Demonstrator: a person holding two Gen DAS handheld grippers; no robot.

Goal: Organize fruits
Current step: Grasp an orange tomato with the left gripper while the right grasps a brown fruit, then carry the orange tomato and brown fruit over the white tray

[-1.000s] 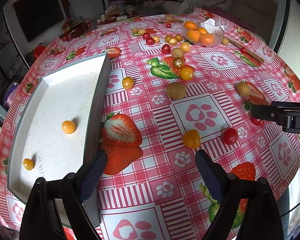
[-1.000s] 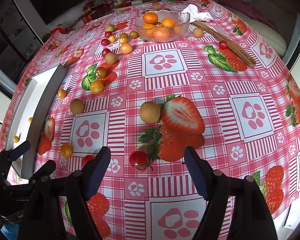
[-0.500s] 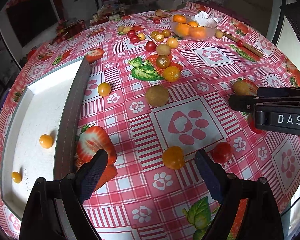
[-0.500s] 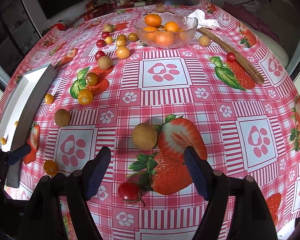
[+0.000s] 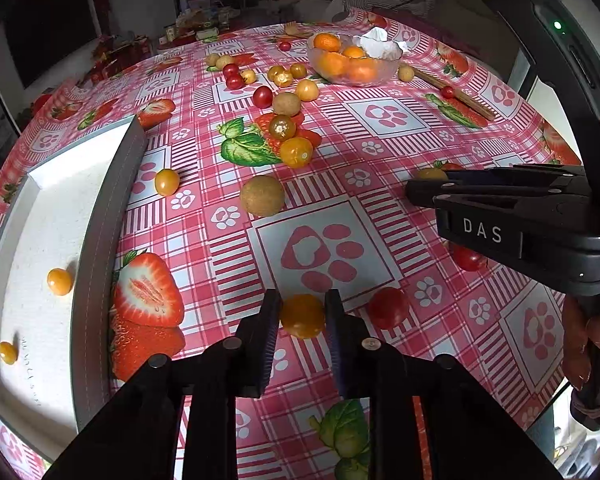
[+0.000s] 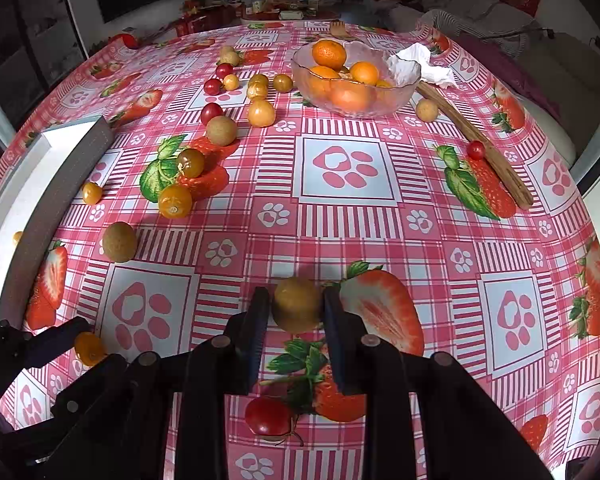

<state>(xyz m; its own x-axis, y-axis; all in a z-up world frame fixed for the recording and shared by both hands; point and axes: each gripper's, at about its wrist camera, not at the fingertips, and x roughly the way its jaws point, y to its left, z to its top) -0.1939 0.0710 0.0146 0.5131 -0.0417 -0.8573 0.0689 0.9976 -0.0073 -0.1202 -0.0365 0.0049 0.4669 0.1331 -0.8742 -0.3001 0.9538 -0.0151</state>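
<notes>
My left gripper [image 5: 303, 302] is closing its jaws onto a small orange tomato [image 5: 302, 320] on the pink checked tablecloth, and both pads touch its sides. My right gripper [image 6: 296, 298] is closing too, its pads pressing a round brown fruit [image 6: 296, 314] beside a printed strawberry. A white tray [image 5: 32, 220] with a grey wall lies at the left and holds two small orange fruits [image 5: 59, 281]. A red tomato [image 5: 388, 307] sits just right of the left fingers. In the left wrist view the right gripper's body crosses the right side.
A glass bowl [image 6: 404, 88] of oranges stands at the back, with a crumpled tissue [image 6: 420, 66] and a wooden stick [image 6: 476, 140] beside it. Several small red, yellow and brown fruits lie scattered mid-table. Another red tomato [image 6: 268, 416] lies under the right gripper. A person's fingers [image 5: 580, 340] show at right.
Both grippers went from wide open to closed. The left moved forward onto the orange tomato, the right forward onto the brown fruit.
</notes>
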